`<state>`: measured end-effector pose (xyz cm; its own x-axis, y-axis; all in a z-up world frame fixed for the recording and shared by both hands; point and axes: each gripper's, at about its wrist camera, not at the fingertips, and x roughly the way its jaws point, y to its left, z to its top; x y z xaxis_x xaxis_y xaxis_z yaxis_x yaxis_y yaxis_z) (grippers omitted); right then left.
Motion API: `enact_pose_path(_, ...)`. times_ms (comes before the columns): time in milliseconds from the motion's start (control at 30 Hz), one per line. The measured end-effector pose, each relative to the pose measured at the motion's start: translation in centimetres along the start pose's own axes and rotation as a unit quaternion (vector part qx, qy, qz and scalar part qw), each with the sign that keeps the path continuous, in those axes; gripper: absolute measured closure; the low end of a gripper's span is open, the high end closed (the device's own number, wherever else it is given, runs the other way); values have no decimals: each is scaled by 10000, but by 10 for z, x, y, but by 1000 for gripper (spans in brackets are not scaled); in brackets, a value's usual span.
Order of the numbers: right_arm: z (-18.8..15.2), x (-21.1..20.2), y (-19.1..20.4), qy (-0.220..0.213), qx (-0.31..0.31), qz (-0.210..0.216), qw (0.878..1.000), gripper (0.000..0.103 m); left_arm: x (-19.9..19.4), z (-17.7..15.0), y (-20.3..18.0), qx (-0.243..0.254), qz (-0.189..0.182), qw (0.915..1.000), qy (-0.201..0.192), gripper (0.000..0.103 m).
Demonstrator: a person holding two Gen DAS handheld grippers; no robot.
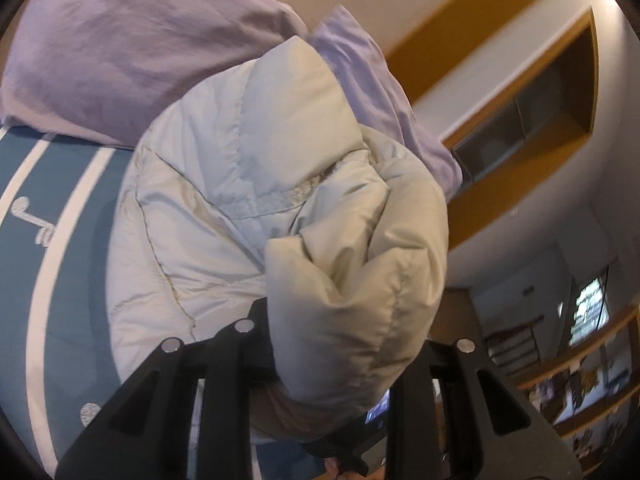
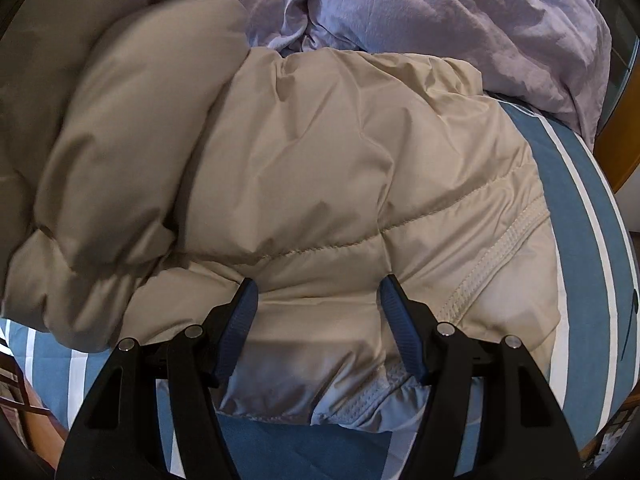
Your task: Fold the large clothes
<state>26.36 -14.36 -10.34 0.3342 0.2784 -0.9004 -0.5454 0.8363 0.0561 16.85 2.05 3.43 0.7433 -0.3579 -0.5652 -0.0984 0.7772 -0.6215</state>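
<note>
On the bed, over the blue striped bedsheet (image 2: pixel 580 216), my puffy beige jacket (image 2: pixel 340 168) lies in a soft heap, with its bottom hem near the bed's front edge. Two purple pillows (image 2: pixel 460 12) sit at the head edge, just behind the jacket.

My left tongs (image 1: pixel 332 368) are nearly closed and pinch a fat fold of the jacket, which I think is a sleeve (image 1: pixel 352 280). The fold hangs down over the tips, so I cannot see the pads. My right tongs (image 2: pixel 316 320) are about half open, and the tips press down on the jacket near its hem. They hold nothing; they only pin it flat.

I think I am folding the sleeve across the body. To do it well, I should keep the right tongs pressing so the jacket does not slide, carry the sleeve high enough that it clears the puffy middle, and lay it flat before I let go. Puffy cloth springs back, so it may need a pat.

Bare sheet shows along the right side edge and at the front edge. Toward the pillows it is tight. A wooden frame (image 2: pixel 616 152) stands just past the right side edge, so I should not swing wide there.
</note>
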Motion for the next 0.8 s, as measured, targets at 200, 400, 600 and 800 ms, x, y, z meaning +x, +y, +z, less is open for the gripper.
enact_pose_path(200,-2,-11,-10,-88,80,187,9998,37,32,-10,-20,336,28,9987,385,76)
enact_pose_path(400,-7,-32,-31,-341,289,161,9989,38,69,-19,-39,653,102,9952,718,74)
enact_pose_path(600,-16,-52,-57,-570,502,-89,9971,38,102,-26,-52,854,127,9911,1009,73)
enact_pose_path(800,-27,-59,-83,-549,820,-364,9944,38,136,-44,-66,1161,219,9835,1367,71)
